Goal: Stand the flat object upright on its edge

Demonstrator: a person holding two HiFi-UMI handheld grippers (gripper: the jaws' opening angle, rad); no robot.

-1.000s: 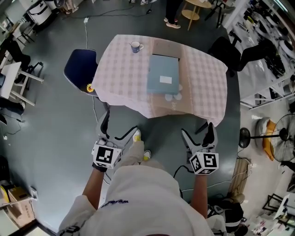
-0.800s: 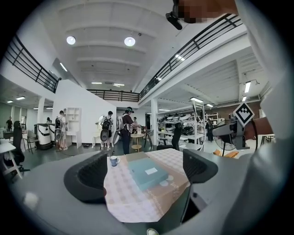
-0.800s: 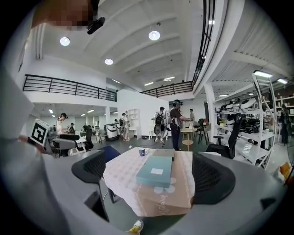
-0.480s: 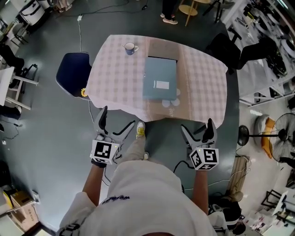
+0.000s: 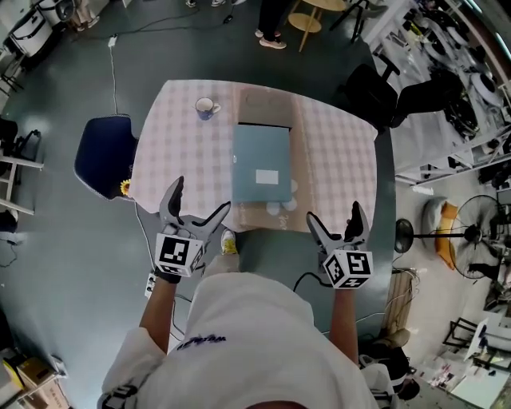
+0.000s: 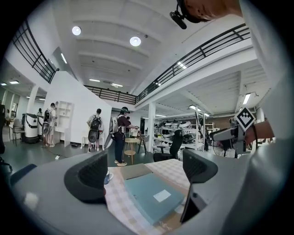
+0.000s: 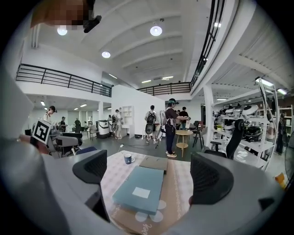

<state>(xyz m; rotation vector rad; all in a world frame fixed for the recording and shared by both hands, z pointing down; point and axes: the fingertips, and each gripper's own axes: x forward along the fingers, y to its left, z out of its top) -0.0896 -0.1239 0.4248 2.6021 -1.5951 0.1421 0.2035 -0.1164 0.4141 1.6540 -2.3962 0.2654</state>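
Note:
A flat blue-grey box file (image 5: 261, 164) with a white label lies on the checked tablecloth of the table (image 5: 335, 160), partly over a brown mat (image 5: 267, 108). It shows too in the left gripper view (image 6: 154, 199) and the right gripper view (image 7: 138, 187). My left gripper (image 5: 192, 209) is open at the table's near left edge, short of the file. My right gripper (image 5: 334, 224) is open just off the near right edge. Nothing sits between either pair of fingers.
A blue-and-white mug (image 5: 206, 107) stands at the table's far left corner. A dark blue chair (image 5: 104, 156) is left of the table, a black chair (image 5: 369, 88) at the far right. People stand beyond a small round table (image 5: 306, 21). Cables and a fan (image 5: 463, 234) lie on the floor to the right.
The table has come nearer in the head view. Both grippers have risen from the floor area to its near edge, still open.

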